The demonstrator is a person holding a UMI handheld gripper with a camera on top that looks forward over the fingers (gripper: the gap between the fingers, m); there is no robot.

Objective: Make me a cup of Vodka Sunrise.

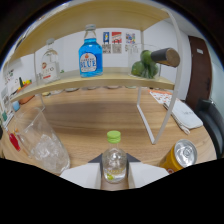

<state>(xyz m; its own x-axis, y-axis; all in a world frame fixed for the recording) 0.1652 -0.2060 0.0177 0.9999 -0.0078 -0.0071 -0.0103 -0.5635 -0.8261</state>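
The tongs (114, 172) close on a small clear plastic bottle with a green cap (114, 159), held above the wooden worktop (100, 117), between a clear glass of ice (44, 145) and a yellow can (178, 156); a blue bottle (90, 52) stands on the shelf (107, 77) beyond.

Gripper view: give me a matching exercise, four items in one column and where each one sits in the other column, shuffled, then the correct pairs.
Items:
1. blue bottle
2. small green-capped bottle
3. glass with ice
4. yellow can

Places:
A. between the jaws of the gripper
B. on the table, to the right of the jaws
C. on the shelf, beyond the jaws
D. on the table, to the left of the jaws

Pairs: 1-C, 2-A, 3-D, 4-B
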